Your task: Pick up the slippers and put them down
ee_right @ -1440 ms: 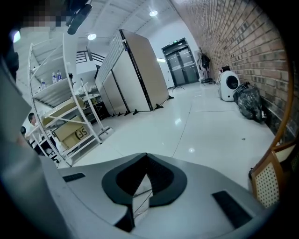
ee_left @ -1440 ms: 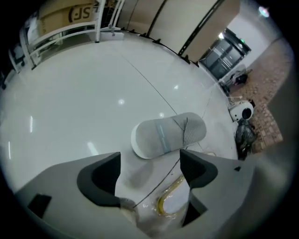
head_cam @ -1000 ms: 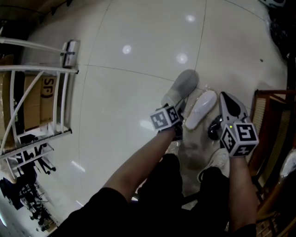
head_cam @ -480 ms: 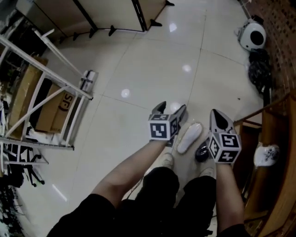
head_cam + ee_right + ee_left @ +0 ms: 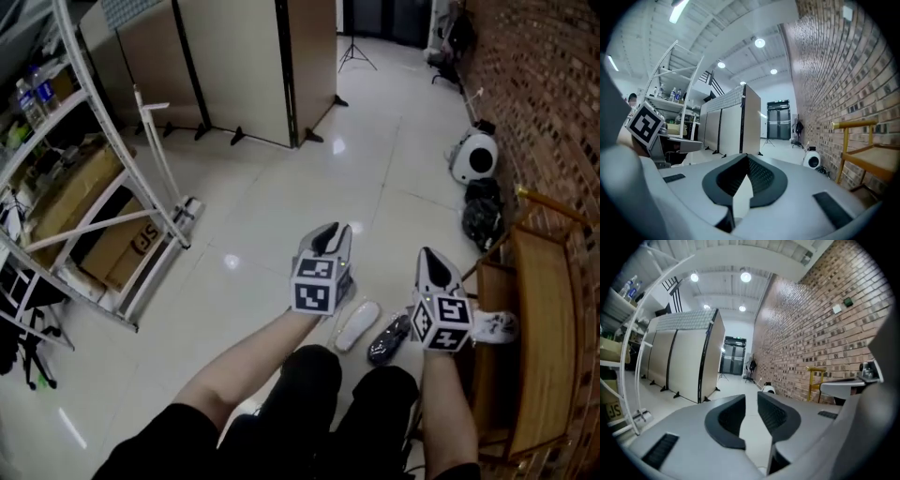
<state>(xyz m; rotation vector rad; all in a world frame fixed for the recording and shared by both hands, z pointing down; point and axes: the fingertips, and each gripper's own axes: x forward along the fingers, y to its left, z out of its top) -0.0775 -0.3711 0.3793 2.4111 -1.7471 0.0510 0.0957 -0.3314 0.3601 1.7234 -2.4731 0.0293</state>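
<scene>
A white slipper (image 5: 357, 325) lies on the pale tiled floor (image 5: 281, 187) by the person's knees, with a small dark object (image 5: 387, 339) just right of it. Both grippers are held high above them, pointing out across the room. My left gripper (image 5: 334, 232) (image 5: 751, 401) has just been closing: a narrow gap is left between its jaws and nothing is in it. My right gripper (image 5: 429, 256) (image 5: 746, 159) has its pads meeting at the tips and holds nothing. A grey slipper seen earlier is hidden now.
A white metal rack (image 5: 94, 187) with a cardboard box (image 5: 122, 246) stands at the left. Beige partition panels (image 5: 253, 66) are at the back. A wooden bench (image 5: 525, 309) lines the brick wall (image 5: 544, 84) on the right, with a white shoe (image 5: 497, 326), a black bag (image 5: 483, 216) and a round white appliance (image 5: 475, 155).
Both grippers have risen from beside the slippers on the floor to well above them. The left jaws stood wide and now stand narrow. The head view has lifted to show the room.
</scene>
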